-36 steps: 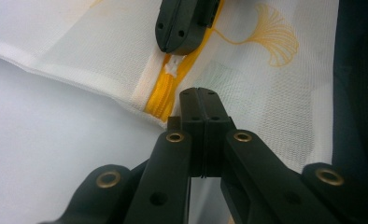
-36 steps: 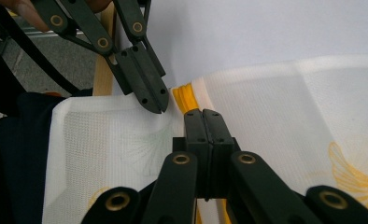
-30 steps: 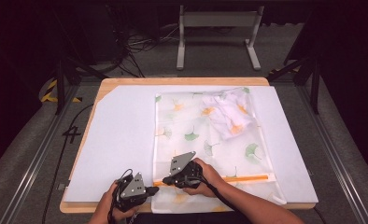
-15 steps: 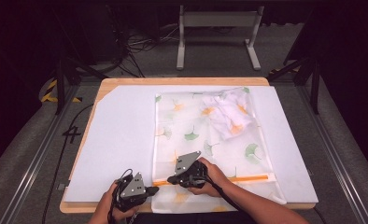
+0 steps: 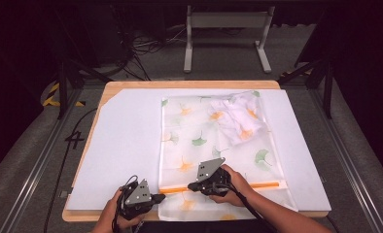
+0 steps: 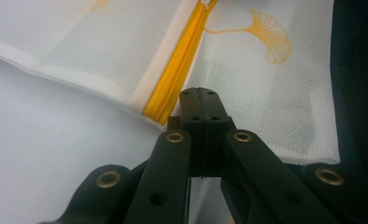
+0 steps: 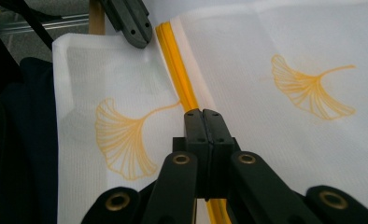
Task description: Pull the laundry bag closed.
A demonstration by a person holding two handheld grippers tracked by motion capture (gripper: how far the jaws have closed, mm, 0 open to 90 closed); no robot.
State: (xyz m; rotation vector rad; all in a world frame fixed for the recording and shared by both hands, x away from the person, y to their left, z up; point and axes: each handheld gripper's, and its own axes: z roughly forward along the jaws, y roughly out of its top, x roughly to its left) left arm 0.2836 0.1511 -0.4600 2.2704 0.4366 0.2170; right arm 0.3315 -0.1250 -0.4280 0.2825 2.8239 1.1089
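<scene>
A white mesh bag (image 5: 218, 145) printed with ginkgo leaves lies flat on the white sheet, with an orange zipper (image 5: 262, 185) running across its near end. Crumpled white cloth (image 5: 240, 119) sits in its far right corner. My left gripper (image 5: 161, 197) is shut at the bag's left edge, its tips (image 6: 198, 93) pinching the mesh just beside the zipper's end (image 6: 177, 70). My right gripper (image 5: 192, 186) is shut on the zipper line (image 7: 175, 60), its tips (image 7: 202, 114) right over the orange strip. The zipper pull is hidden under the jaws. The left gripper's jaws (image 7: 135, 28) show farther along the zipper.
The white sheet (image 5: 126, 145) covers a wooden table (image 5: 189, 84), whose near edge lies just under both hands. A metal stand (image 5: 226, 29) and cables (image 5: 146, 46) are on the floor beyond the table. Dark cloth (image 7: 18, 140) borders the bag's near edge.
My right gripper has slid to the right along the orange zipper, away from the left gripper. The left gripper has stayed at the bag's left edge.
</scene>
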